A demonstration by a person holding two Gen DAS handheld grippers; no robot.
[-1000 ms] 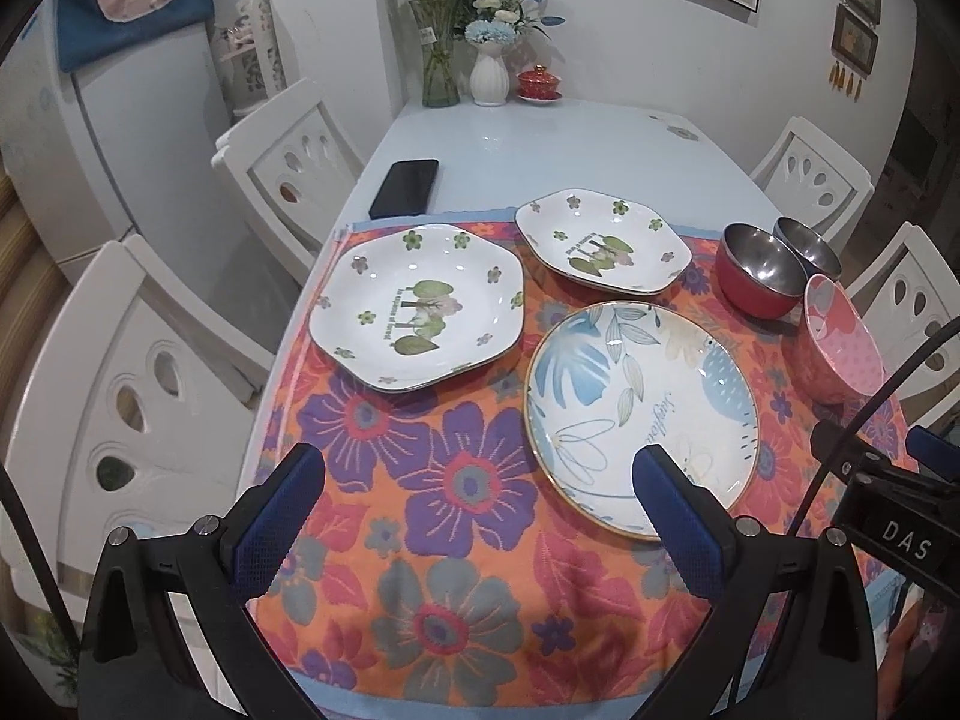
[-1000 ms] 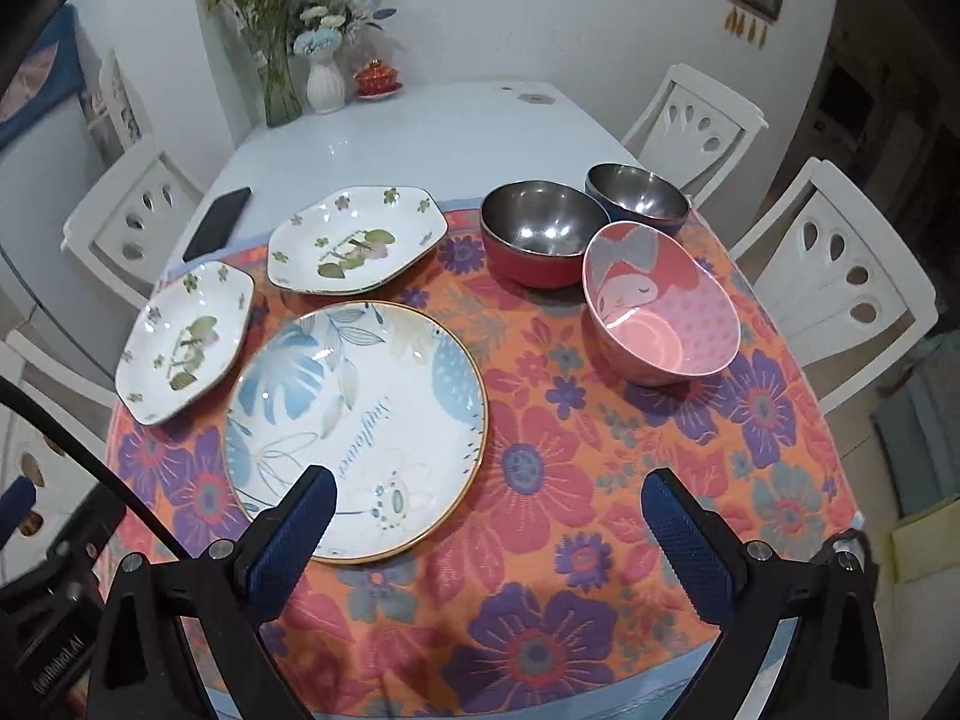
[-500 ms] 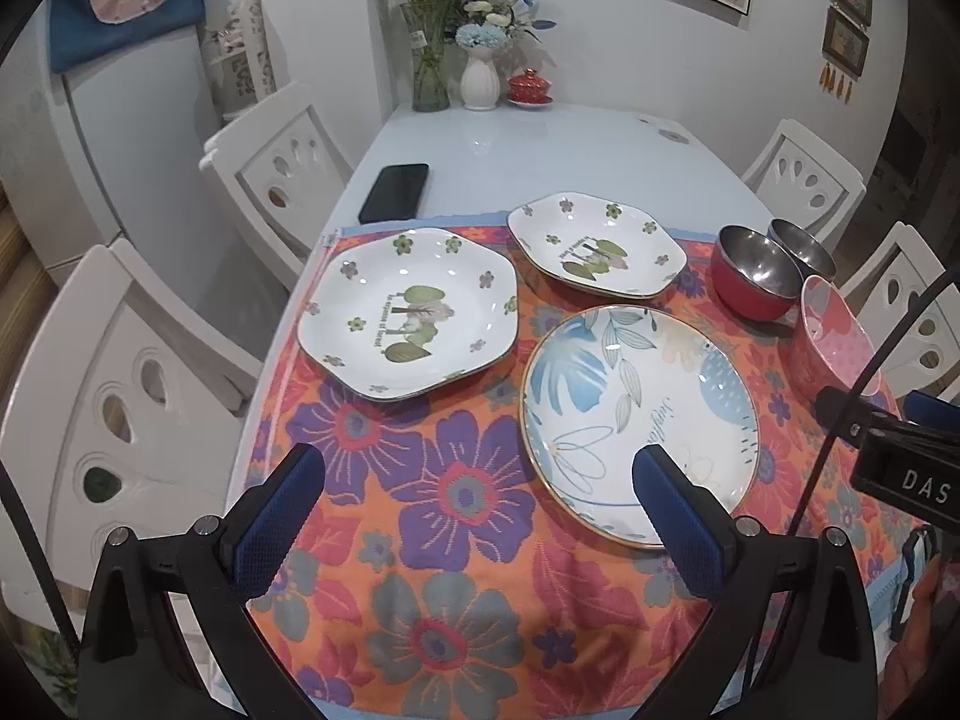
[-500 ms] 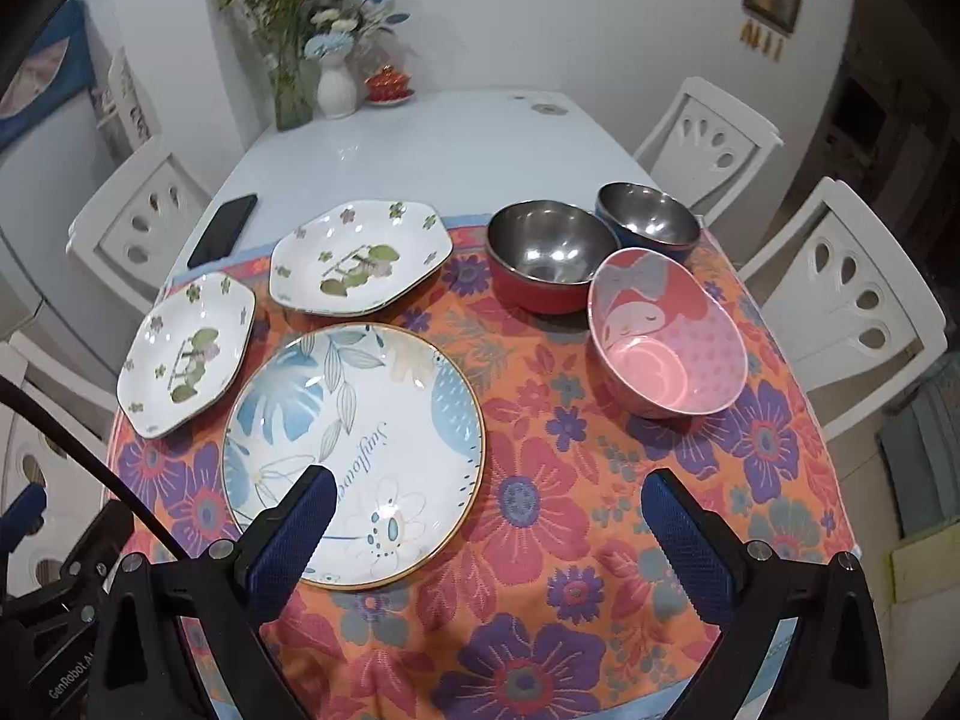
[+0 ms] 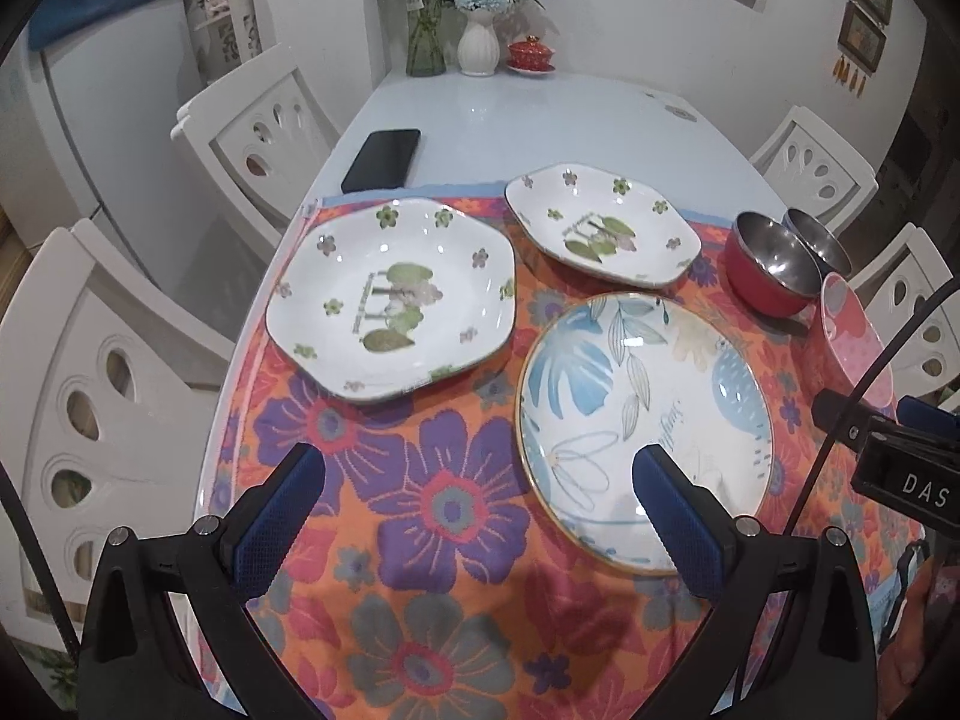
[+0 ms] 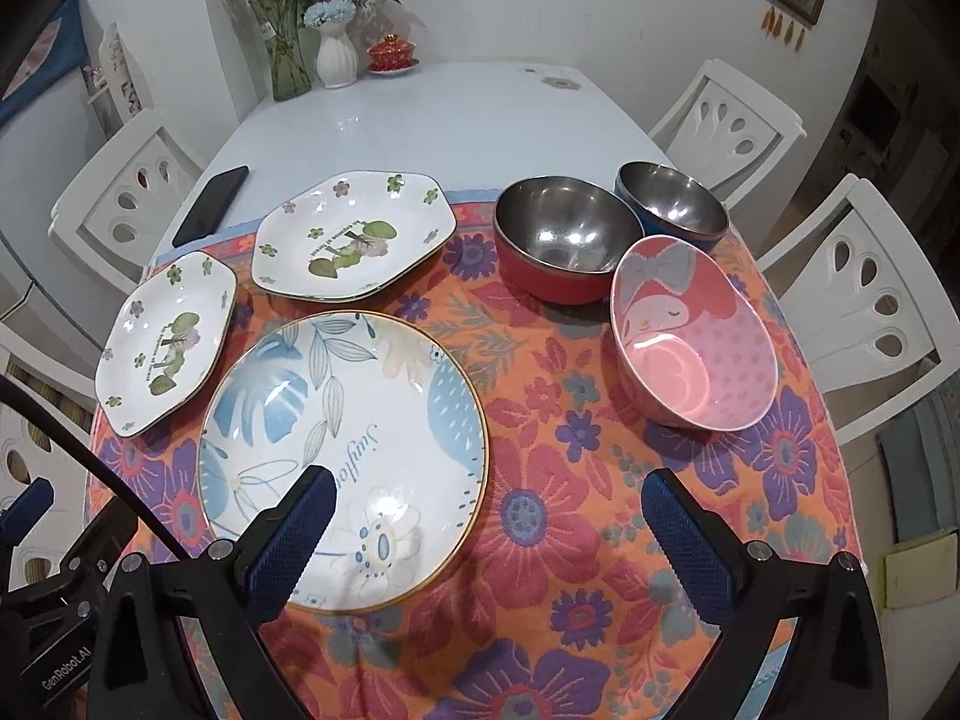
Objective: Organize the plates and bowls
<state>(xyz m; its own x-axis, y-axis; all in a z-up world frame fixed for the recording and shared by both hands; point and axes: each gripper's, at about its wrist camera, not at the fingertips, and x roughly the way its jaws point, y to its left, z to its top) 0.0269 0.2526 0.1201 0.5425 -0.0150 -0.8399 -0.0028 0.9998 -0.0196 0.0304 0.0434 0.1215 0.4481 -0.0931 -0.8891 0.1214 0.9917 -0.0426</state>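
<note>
both hand-held grippers, left (image 5: 477,492) and right (image 6: 486,516), spread, empty; round plate (image 6: 342,450) glazed, slippery, brittle (pinch rim).

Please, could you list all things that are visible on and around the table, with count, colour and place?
Round plate: 1, white with blue leaves, near on cloth.
Octagonal plates: 2, white with green flowers, left and behind.
Steel bowls: 2, red and blue outside, far right.
Pink bowl: 1, right.
Floral cloth: 1, orange, near half of table.
Phone: 1, black, bare tabletop, left.
Vases: 2, glass and white, far end.
Red lidded cup: 1, beside vases.
Chairs: 4, white, around table.
Left tongs: open.
Right tongs: open.
</note>
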